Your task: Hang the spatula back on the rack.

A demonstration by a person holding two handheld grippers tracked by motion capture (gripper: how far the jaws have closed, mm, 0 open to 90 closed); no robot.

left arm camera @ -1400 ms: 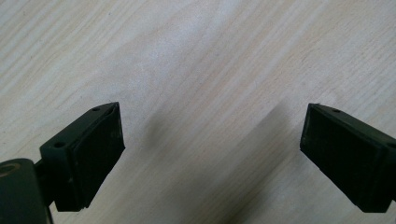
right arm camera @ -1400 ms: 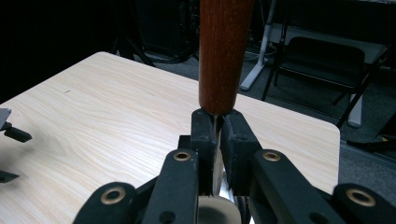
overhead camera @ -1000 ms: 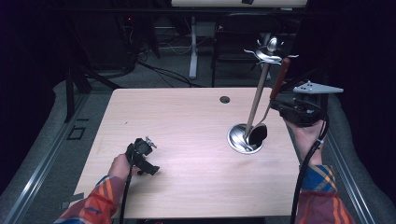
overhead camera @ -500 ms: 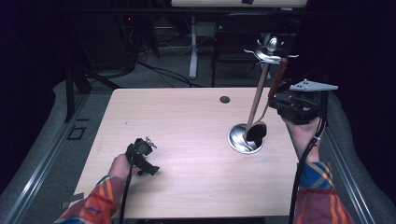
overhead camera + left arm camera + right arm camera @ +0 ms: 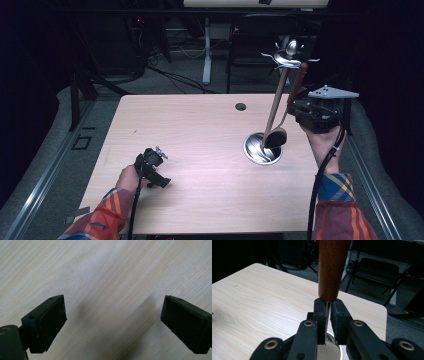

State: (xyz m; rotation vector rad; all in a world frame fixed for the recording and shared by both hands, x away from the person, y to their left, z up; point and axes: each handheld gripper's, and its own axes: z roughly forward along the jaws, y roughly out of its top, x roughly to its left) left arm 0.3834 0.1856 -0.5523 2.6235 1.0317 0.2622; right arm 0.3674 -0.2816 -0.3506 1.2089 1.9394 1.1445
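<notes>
On a pale wooden table [image 5: 200, 130], the right gripper [image 5: 327, 315] is clamped on the metal shank of a wooden-handled utensil [image 5: 296, 85], held upright beside a metal stand [image 5: 262, 148]. The left gripper [image 5: 113, 320] rests near the table's front left, jaws spread wide with nothing between them.

The room is dim; the surroundings fall to near black, while the pale wooden table [image 5: 200, 150] is evenly lit from above. The high view is soft and somewhat grainy. A bright glare sits on the shiny metal base [image 5: 260, 150]. In the left gripper view, blurred shadows trail from the jaws across the wood. The close wooden handle [image 5: 333, 267] looks slightly out of focus, perhaps.
</notes>
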